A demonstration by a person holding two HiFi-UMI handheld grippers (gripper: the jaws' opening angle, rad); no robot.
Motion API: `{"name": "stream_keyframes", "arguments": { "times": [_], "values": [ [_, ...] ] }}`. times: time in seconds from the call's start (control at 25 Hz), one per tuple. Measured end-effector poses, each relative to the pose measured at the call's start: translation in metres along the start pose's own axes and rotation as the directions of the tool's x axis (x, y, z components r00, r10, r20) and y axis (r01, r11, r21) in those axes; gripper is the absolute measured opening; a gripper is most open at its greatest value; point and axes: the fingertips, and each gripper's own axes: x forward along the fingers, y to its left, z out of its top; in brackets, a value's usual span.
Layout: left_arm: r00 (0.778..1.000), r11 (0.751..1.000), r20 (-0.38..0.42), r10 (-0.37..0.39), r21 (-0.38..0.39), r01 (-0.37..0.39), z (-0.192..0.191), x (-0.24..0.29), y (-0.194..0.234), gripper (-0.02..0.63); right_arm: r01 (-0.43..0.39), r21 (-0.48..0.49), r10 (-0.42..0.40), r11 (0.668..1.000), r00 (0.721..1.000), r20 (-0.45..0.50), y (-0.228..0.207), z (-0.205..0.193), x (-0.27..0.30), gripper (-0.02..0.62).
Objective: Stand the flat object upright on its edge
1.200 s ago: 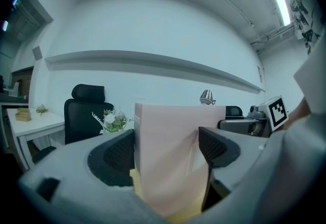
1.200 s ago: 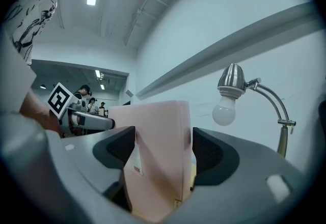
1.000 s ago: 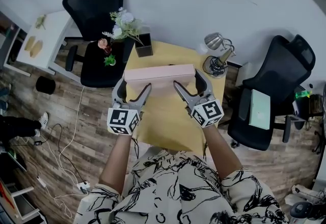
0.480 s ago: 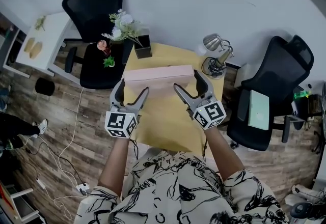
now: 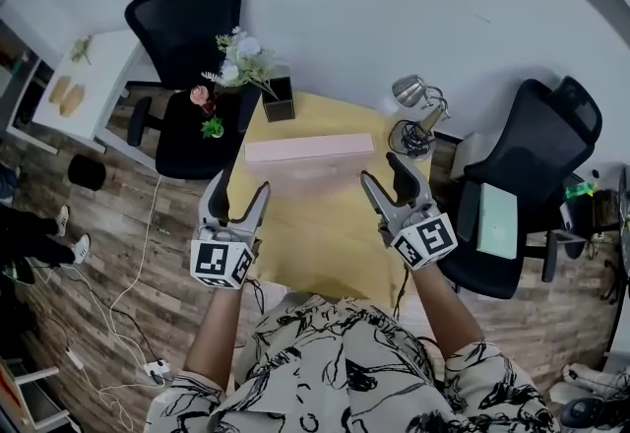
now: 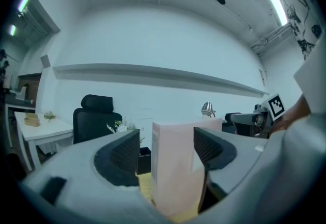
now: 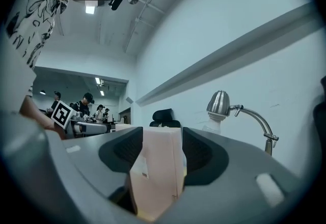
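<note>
Where the pink box (image 5: 309, 148) stands: upper centre of the head view, on the far part of the yellow table (image 5: 315, 244); upright on its long edge
long axis: across the frame, left to right; narrow top edge up toward the camera; broad face toward the person
left gripper (image 5: 241, 187): lower left of the box and apart from it; forearm rises from the bottom of the frame; gripper level, aimed at the box's left end; jaws partly apart, just been closing, holding nothing; in its own view the box (image 6: 175, 167) shows end-on beyond the pads, untouched
right gripper (image 5: 382, 170): lower right of the box, apart from it; same level pose, aimed at the right end; jaws partly apart, just been closing, empty; the box (image 7: 158, 167) again end-on past the pads
count: one box; two grippers; a black office chair (image 5: 187, 3) upper left, another black office chair (image 5: 536, 160) at the right; one desk lamp (image 5: 413, 92); one black flower pot (image 5: 279, 96)
</note>
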Motion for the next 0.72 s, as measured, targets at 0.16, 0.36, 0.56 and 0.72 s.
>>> {"name": "stream_keyframes", "arguments": {
  "times": [0.16, 0.36, 0.56, 0.72],
  "values": [
    [0.999, 1.000, 0.050, 0.010, -0.007, -0.009, 0.019, -0.018, -0.001, 0.273, 0.011, 0.034, -0.012, 0.999, 0.999, 0.041, -0.001, 0.016, -0.016, 0.209],
    [0.998, 0.997, 0.040, 0.044, 0.065, -0.046, 0.022, -0.035, -0.007, 0.080, 0.078, 0.002, -0.078, 0.997, 0.996, 0.033, -0.005, 0.028, -0.034, 0.126],
    [0.991, 0.995, 0.081, 0.102, 0.006, -0.103, 0.038, -0.050, -0.001, -0.005, 0.094, -0.010, -0.094, 0.995, 0.994, 0.059, -0.004, 0.046, -0.049, 0.024],
    [0.988, 0.991, 0.082, 0.130, -0.031, -0.128, 0.053, -0.059, 0.005, -0.005, 0.131, -0.033, -0.130, 0.991, 0.990, 0.047, -0.009, 0.055, -0.058, -0.005]
  ]
}}
